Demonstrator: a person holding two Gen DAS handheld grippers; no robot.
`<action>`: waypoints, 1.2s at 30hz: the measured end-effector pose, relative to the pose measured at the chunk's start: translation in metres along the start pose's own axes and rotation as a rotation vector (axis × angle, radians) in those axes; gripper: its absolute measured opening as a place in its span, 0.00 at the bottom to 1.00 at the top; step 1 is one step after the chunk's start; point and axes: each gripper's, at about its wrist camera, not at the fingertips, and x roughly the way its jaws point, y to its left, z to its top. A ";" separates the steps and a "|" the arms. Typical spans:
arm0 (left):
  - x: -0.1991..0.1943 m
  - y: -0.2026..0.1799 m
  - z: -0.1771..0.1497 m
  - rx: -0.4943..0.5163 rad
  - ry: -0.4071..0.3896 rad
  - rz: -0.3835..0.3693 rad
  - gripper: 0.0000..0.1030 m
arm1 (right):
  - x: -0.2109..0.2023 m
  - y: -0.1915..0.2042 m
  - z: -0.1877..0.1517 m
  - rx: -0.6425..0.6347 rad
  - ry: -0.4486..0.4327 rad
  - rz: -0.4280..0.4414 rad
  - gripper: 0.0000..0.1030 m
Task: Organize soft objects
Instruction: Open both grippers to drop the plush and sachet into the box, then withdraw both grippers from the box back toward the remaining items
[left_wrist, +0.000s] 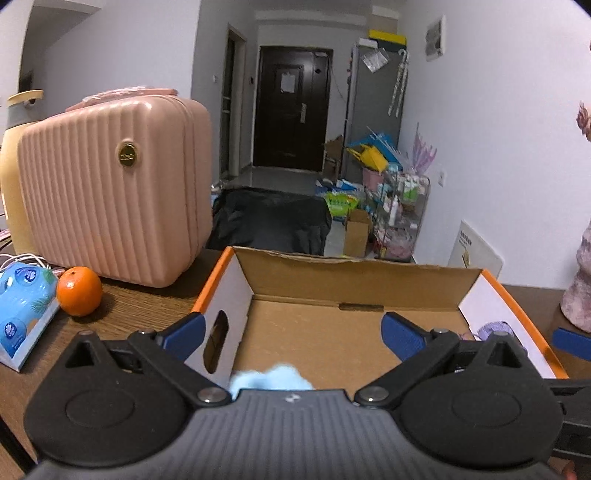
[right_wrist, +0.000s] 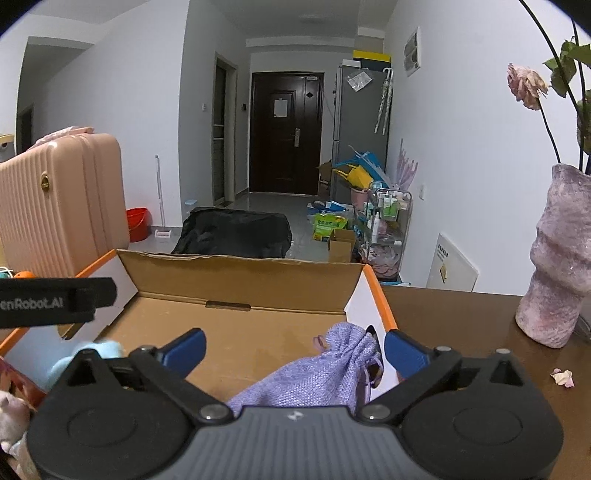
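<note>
Mostly obscured, close-up stuff: light blue soft toy (left_wrist: 271, 376) seen only as a fuzzy tuft above L gripper (left_wrist: 293, 338) body, rest hidden; lay inside cardboard box (left_wrist: 354, 280) at near edge, between spread jaws, untouched by either blue pad. L gripper jaws wide apart, nothing clamped. From R wrist view, same blue toy (right_wrist: 92, 354) blurred at box's near left, partly behind R gripper (right_wrist: 293, 350) linkage. Lilac drawstring pouch (right_wrist: 332, 365) lay in box by right wall, lower part cut off by gripper body; R jaws spread wide w/ pouch between them, right pad just beside its gathered neck, contact there hard to judge, no squeeze visible. Pale plush item (right_wrist: 11, 421) at bottom left edge cropped, too blurred to identify. Box sat on dark wood table (right_wrist: 461, 332). Pink ribbed case (left_wrist: 114, 188) stood left of box, orange (left_wrist: 79, 291) in front of it, tissue pack (left_wrist: 22, 314) cut by frame edge. Mottled pink vase (right_wrist: 557, 258) right of box, well apart; stems ran out of frame. Petal (right_wrist: 562, 377) on table nr vase.
</note>
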 end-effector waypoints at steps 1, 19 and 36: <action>-0.001 0.001 -0.001 -0.003 -0.009 0.005 1.00 | -0.001 0.000 0.000 -0.002 -0.001 -0.006 1.00; -0.030 0.030 -0.034 -0.052 -0.008 -0.031 1.00 | -0.041 -0.015 -0.020 0.019 -0.045 -0.065 1.00; -0.117 0.045 -0.033 -0.029 -0.192 -0.027 1.00 | -0.119 -0.004 -0.047 0.057 -0.128 -0.061 1.00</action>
